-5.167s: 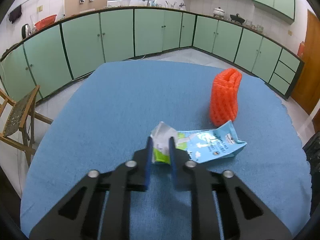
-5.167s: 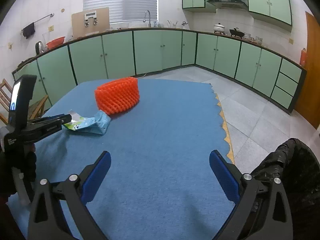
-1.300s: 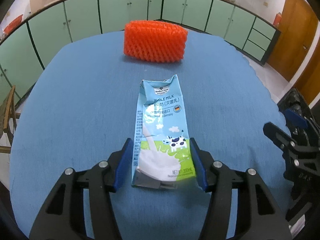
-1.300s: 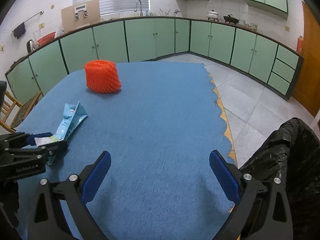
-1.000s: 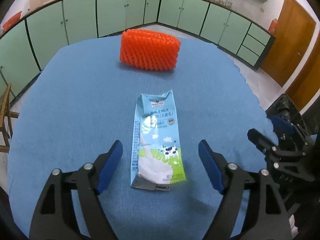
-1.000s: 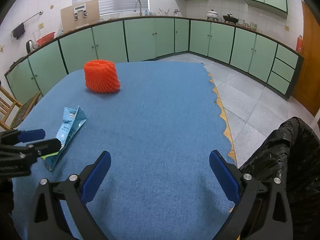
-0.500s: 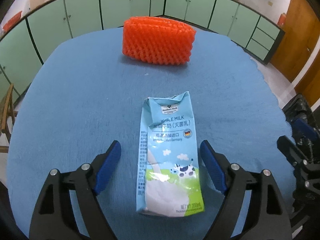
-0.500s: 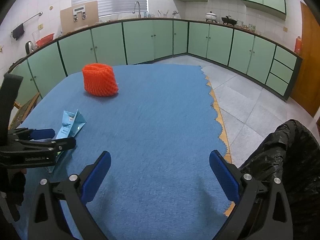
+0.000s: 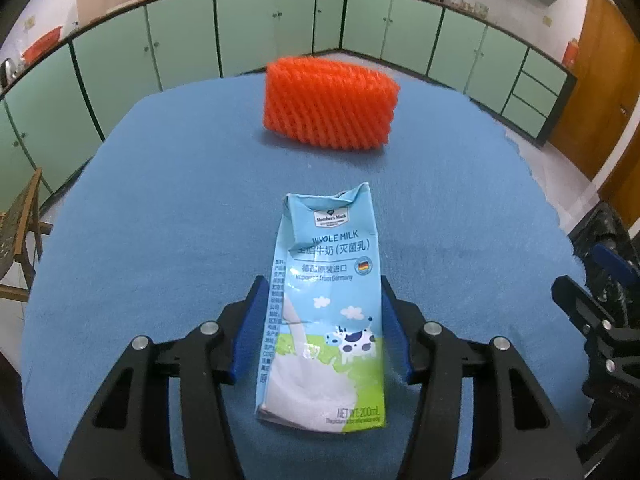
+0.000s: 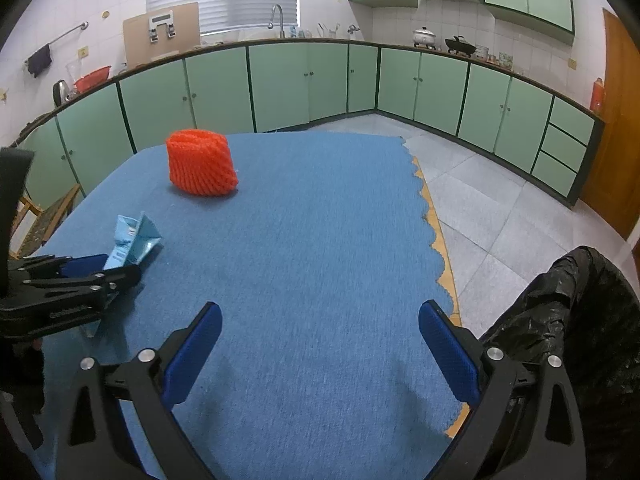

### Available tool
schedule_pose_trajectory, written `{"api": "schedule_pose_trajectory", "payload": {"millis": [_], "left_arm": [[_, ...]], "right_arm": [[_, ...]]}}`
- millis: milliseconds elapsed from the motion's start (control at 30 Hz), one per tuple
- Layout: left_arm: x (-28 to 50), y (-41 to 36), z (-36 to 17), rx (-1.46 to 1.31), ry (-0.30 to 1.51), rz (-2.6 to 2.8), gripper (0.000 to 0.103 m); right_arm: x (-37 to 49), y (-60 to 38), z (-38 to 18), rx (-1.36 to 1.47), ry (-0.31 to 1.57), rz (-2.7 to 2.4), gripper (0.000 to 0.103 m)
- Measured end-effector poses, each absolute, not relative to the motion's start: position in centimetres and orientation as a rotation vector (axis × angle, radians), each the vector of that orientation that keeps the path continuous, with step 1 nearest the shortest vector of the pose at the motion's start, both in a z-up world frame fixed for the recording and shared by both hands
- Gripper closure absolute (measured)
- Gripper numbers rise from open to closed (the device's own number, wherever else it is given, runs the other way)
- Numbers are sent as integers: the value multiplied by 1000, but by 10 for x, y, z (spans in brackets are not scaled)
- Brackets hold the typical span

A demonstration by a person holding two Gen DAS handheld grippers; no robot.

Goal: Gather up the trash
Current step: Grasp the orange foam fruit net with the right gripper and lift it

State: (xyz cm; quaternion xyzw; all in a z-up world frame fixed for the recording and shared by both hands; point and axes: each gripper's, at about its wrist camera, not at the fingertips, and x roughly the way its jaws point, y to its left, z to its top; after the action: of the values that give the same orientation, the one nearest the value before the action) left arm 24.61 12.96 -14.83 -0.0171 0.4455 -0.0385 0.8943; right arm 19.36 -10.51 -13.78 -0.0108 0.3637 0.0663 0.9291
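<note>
The left tool (image 9: 324,328) has just been closing, pads against the carton (image 9: 328,316). An orange net (image 9: 330,102) lies ahead on the counter (image 9: 160,200). The right tool (image 10: 320,356) gapes wide, empty.

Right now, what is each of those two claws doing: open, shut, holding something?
Left gripper: jaws have just been closing onto the milk carton.
Right gripper: open, empty.

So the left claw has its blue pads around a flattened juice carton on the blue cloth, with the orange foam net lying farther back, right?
Not juice: the left wrist view shows a whole milk carton between the left claw pads. The orange foam net does lie farther back on the blue cloth.
</note>
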Motion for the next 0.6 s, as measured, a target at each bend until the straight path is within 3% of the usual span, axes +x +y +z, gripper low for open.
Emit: {"api": "schedule_pose_trajectory", "payload": {"millis": [600], "left_arm": [[259, 205, -113, -70, 821, 67, 51]], "right_arm": [[281, -24, -104, -2, 662, 286, 6]]}}
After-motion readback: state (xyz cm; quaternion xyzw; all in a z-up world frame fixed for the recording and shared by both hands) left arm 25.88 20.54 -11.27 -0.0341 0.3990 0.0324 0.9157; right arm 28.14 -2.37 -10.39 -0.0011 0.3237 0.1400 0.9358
